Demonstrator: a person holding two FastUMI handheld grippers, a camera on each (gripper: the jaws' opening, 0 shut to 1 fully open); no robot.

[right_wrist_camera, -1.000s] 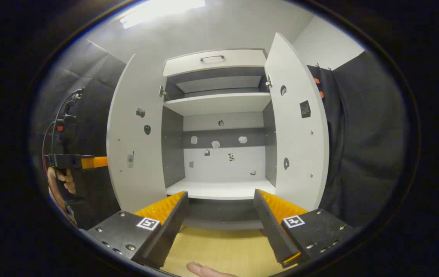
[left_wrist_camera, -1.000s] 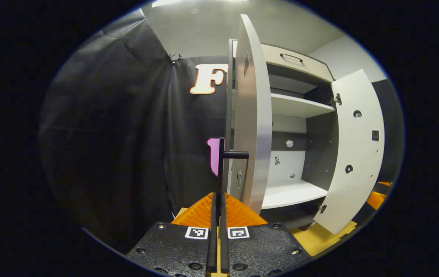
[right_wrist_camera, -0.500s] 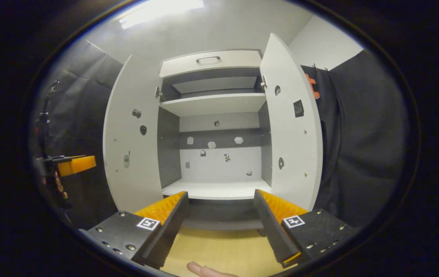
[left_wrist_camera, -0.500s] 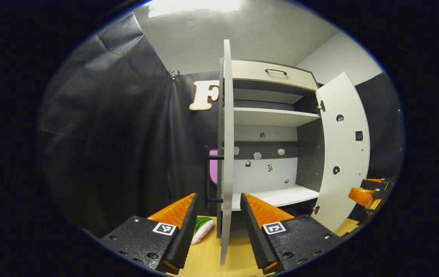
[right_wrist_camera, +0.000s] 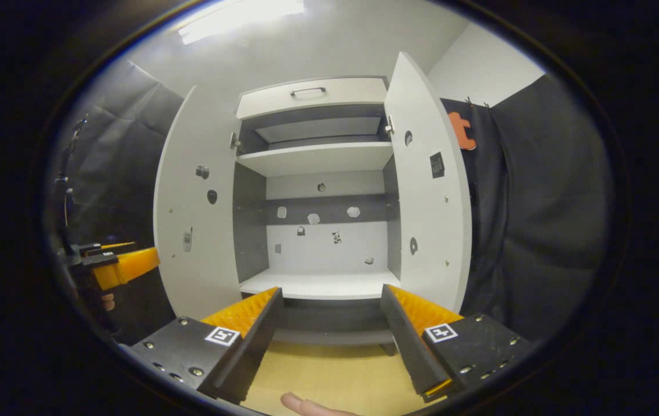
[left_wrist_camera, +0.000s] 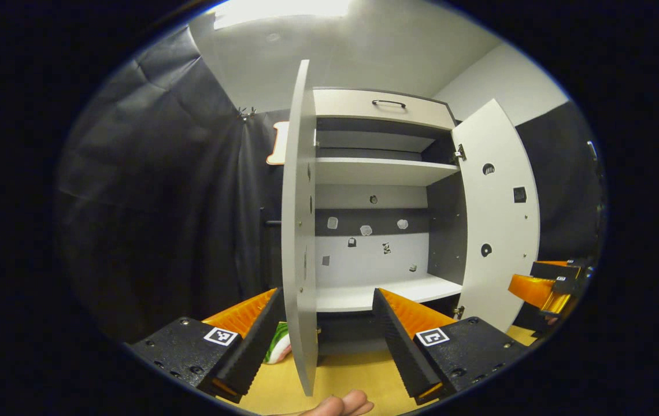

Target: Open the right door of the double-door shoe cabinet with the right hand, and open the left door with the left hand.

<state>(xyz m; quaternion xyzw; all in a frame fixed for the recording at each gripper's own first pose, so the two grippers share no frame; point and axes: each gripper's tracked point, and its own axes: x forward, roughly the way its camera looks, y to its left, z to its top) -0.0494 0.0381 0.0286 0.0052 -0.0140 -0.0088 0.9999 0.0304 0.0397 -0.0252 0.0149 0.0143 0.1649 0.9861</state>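
The shoe cabinet (right_wrist_camera: 318, 159) stands with both doors swung wide and its white shelves bare. In the left gripper view the left door (left_wrist_camera: 299, 231) is almost edge-on, rising between the fingers of my open left gripper (left_wrist_camera: 326, 341), which do not press on it. A bit of its dark handle (left_wrist_camera: 269, 223) peeks out behind it. The right door (left_wrist_camera: 497, 214) hangs open beyond. My right gripper (right_wrist_camera: 329, 329) is open in front of the cabinet's middle, holding nothing, with the left door (right_wrist_camera: 196, 202) and right door (right_wrist_camera: 428, 190) on either side.
A drawer with a dark handle (right_wrist_camera: 306, 91) tops the cabinet. A green and white object (left_wrist_camera: 278, 345) lies on the wooden floor (right_wrist_camera: 329, 375) behind the left door. The other gripper (left_wrist_camera: 543, 286) shows at the far right, and a hand-held gripper (right_wrist_camera: 124, 268) at the far left.
My left gripper let go of the left door's handle, opened and drew back, turning toward the cabinet's inside. The left door stays wide open. The right gripper barely shifted.
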